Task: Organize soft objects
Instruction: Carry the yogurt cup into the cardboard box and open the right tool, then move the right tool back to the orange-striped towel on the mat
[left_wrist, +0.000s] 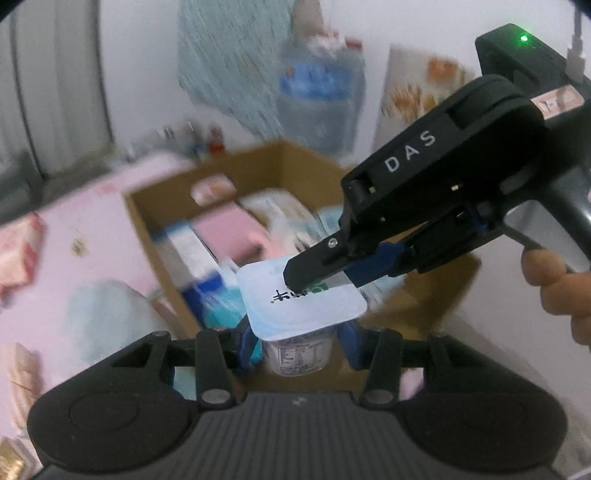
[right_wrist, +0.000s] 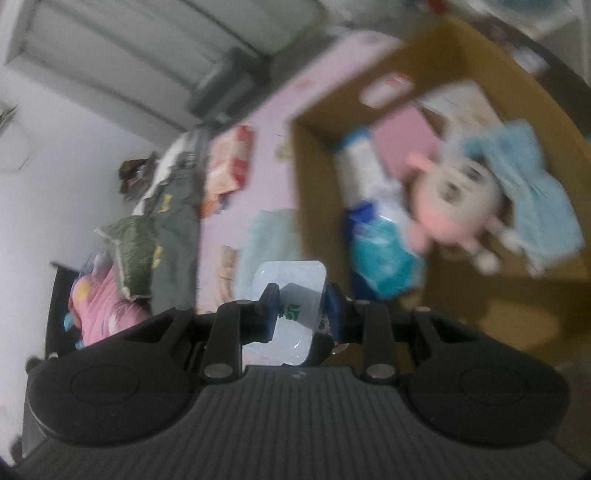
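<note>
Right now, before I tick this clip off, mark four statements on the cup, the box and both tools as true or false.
1. The left tool clamps the yogurt cup by its body. True.
2. The right tool hangs clear of the cup. False: its tips pinch the foil lid at the edge.
3. The cardboard box is empty. False: a plush toy and packets lie in it.
4. The lid is still on the cup. True.
</note>
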